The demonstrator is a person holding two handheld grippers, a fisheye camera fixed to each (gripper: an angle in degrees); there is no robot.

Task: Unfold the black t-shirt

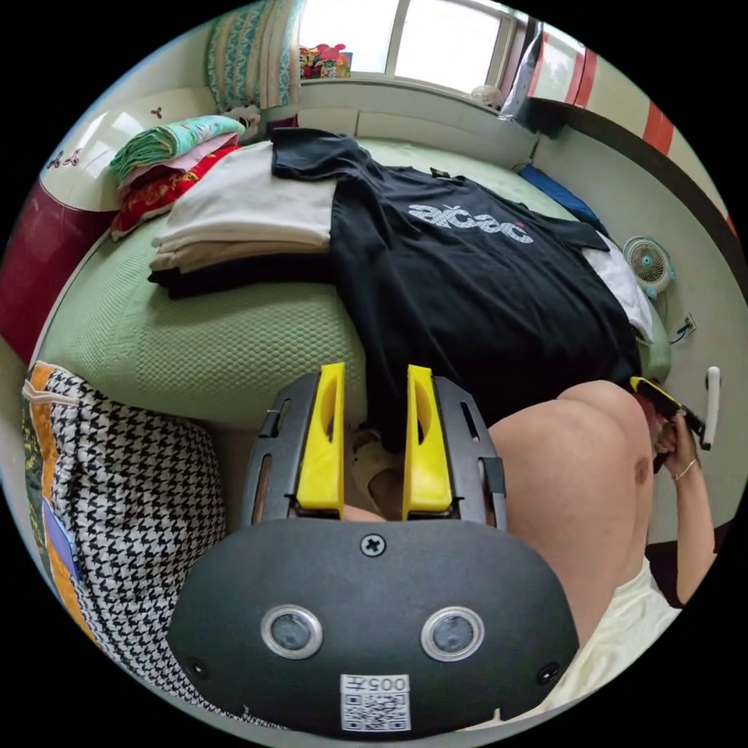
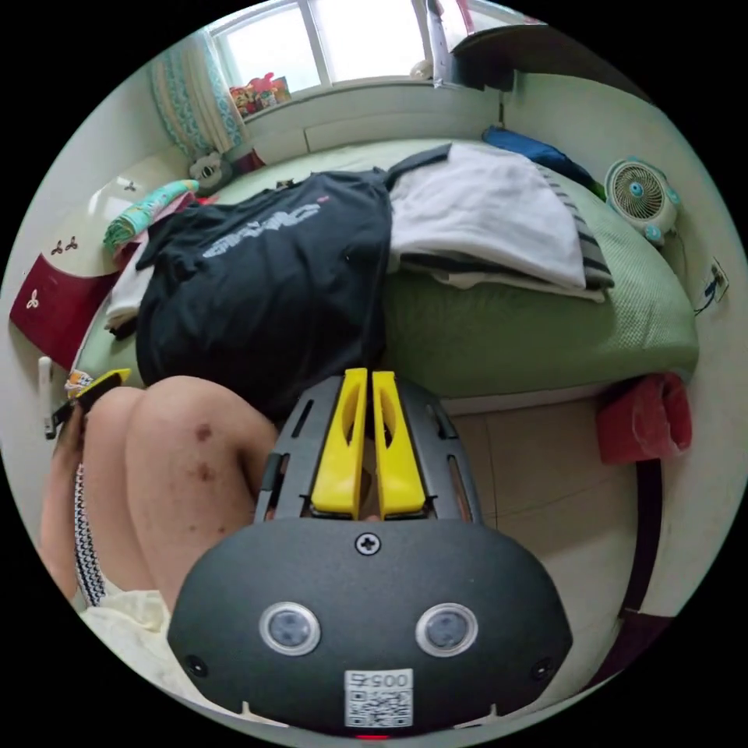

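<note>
Colours on my two feeds: black, green, yellow.

I see the black t-shirt (image 1: 467, 288) with pale lettering and a red spot, on a green textured bedcover (image 1: 226, 343). My left gripper (image 1: 375, 374) and right gripper (image 2: 369, 380) have yellow jaws on black bodies. A black-and-white houndstooth bag (image 1: 125, 483) has orange trim.
</note>
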